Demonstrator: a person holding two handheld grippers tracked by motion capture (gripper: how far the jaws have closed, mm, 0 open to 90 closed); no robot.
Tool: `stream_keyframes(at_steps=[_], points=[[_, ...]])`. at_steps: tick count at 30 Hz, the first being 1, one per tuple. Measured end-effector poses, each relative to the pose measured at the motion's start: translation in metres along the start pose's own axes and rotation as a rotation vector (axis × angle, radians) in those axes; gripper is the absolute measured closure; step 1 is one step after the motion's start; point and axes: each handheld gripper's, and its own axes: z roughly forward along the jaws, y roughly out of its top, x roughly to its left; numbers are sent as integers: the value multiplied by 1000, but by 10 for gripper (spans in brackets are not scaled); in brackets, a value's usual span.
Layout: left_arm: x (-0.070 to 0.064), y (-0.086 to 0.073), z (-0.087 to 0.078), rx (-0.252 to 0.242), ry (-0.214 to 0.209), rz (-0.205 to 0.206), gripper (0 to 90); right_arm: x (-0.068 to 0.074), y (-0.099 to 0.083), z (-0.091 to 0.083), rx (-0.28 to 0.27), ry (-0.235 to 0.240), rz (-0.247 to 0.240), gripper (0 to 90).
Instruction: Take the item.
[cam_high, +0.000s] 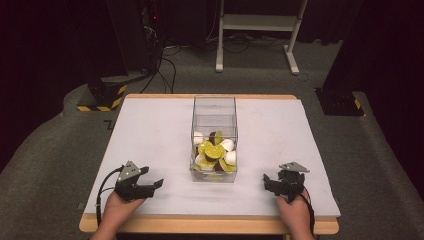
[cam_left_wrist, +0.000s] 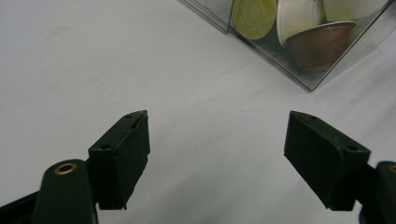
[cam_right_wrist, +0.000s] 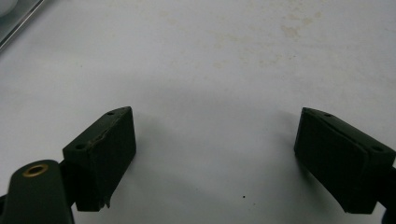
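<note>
Apparently no grasp is begun yet: the left tool (cam_high: 152, 181) and the right tool (cam_high: 268, 182) are held released and empty near the front edge of the tabletop (cam_high: 150, 130), on both sides of the clear box (cam_high: 214, 112). The coffee capsules (cam_high: 215, 152) are kept inside this box at its near end, so one tool must probably be lifted over the open top and lowered onto a single capsule.
</note>
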Motion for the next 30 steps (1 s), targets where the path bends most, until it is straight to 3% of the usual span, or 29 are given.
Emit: stream_keyframes(at_steps=[2, 4, 7, 15, 17, 23, 30], points=[[-2, 1, 1, -10, -6, -12, 232, 0, 0, 0, 0, 0, 0, 127], [-3, 2, 2, -2, -13, 2, 235, 0, 0, 0, 0, 0, 0, 128], [-7, 2, 3, -15, -21, -23, 238, 0, 0, 0, 0, 0, 0, 127], [-10, 10, -2, -28, -43, -13, 256, 0, 0, 0, 0, 0, -1, 127], [-12, 13, -3, -47, -53, -39, 258, 0, 0, 0, 0, 0, 0, 128], [-17, 21, -8, -76, -78, -52, 266, 0, 0, 0, 0, 0, -1, 127], [-26, 28, -9, -85, -98, -33, 284, 0, 0, 0, 0, 0, -1, 128]])
